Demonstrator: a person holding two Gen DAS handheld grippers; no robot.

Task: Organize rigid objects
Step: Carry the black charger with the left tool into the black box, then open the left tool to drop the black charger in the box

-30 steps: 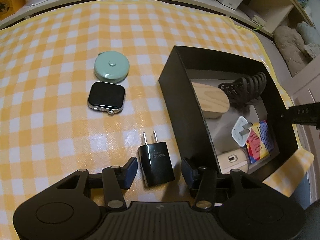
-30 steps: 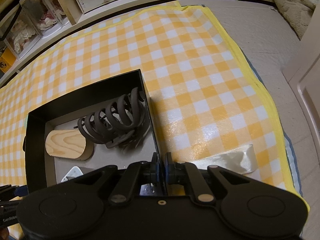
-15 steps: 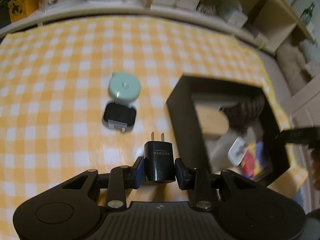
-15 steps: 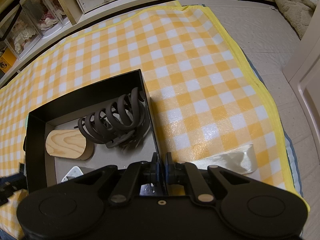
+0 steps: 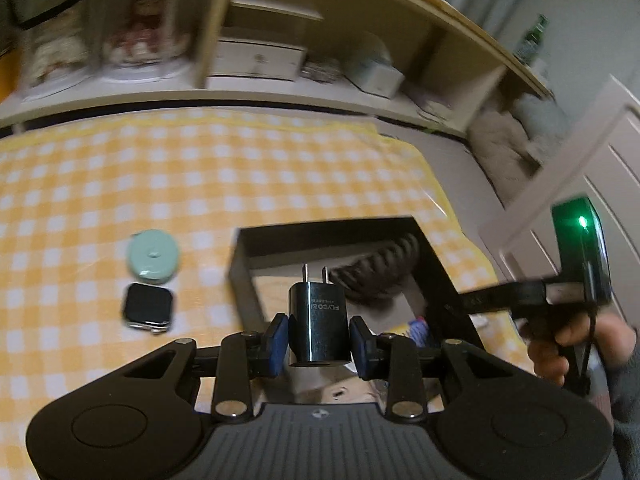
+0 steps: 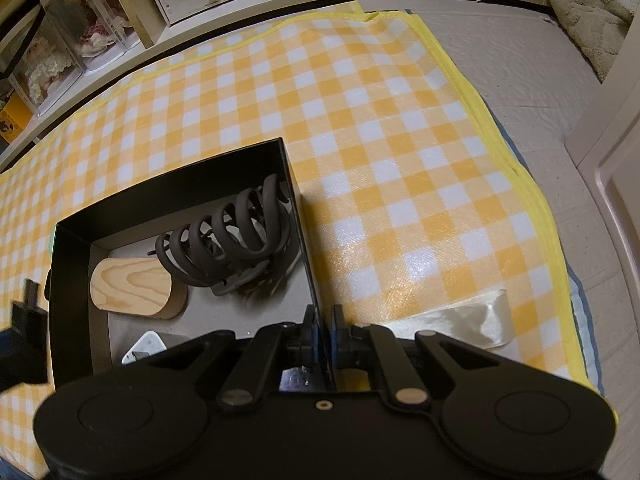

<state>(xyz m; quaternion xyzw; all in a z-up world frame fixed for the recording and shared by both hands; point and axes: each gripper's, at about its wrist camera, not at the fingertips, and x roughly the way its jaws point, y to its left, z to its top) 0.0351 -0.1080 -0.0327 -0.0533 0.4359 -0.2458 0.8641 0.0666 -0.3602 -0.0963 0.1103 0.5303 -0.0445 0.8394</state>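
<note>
My left gripper point(image 5: 319, 334) is shut on a black charger plug point(image 5: 318, 312), prongs pointing away, held in the air in front of the black box point(image 5: 328, 228). On the checked cloth to its left lie a mint round tape measure point(image 5: 153, 256) and a black smartwatch point(image 5: 147, 308). My right gripper point(image 6: 323, 332) is shut on the near right wall of the black box point(image 6: 160, 184). Inside the box lie a dark hair claw point(image 6: 228, 236), a wooden block point(image 6: 132, 288) and a white plug point(image 6: 146, 350).
A cream ribbon point(image 6: 452, 320) lies on the yellow checked cloth point(image 6: 400, 160) right of the box. A hand point(image 5: 560, 344) with the other gripper shows at the right of the left wrist view. Shelves point(image 5: 260, 64) with boxes run along the far edge.
My left gripper closed on the black charger plug and lifted it off the cloth, tilting up toward the box. The right gripper kept still on the box wall.
</note>
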